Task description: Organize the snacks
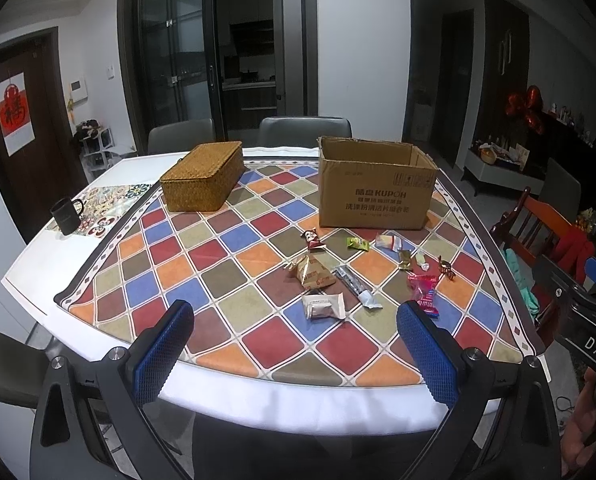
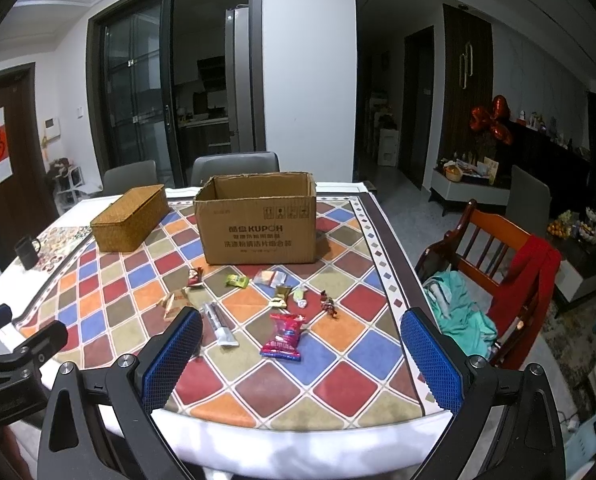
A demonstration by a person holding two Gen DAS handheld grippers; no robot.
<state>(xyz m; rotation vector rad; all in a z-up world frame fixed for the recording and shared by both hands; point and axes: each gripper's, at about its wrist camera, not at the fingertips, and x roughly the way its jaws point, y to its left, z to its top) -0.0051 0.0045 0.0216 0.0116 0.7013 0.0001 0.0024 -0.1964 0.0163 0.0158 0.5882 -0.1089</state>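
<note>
Several wrapped snacks lie loose on the checkered tablecloth in front of an open cardboard box [image 1: 374,188] [image 2: 258,228]. Among them are a white packet [image 1: 324,307], a gold triangular packet [image 1: 312,274], a pink packet [image 1: 424,294] [image 2: 284,336], a silver stick packet [image 1: 356,288] [image 2: 220,326] and a green packet [image 1: 358,243] [image 2: 237,280]. My left gripper [image 1: 296,312] is open and empty above the near table edge. My right gripper [image 2: 302,320] is open and empty, with the pink packet lying between its fingers in view.
A closed woven basket [image 1: 204,180] [image 2: 132,216] sits left of the box. A black mug [image 1: 66,216] [image 2: 27,252] stands at the far left on a patterned mat. A wooden chair [image 2: 494,264] with clothes stands at the table's right. Grey chairs stand behind the table.
</note>
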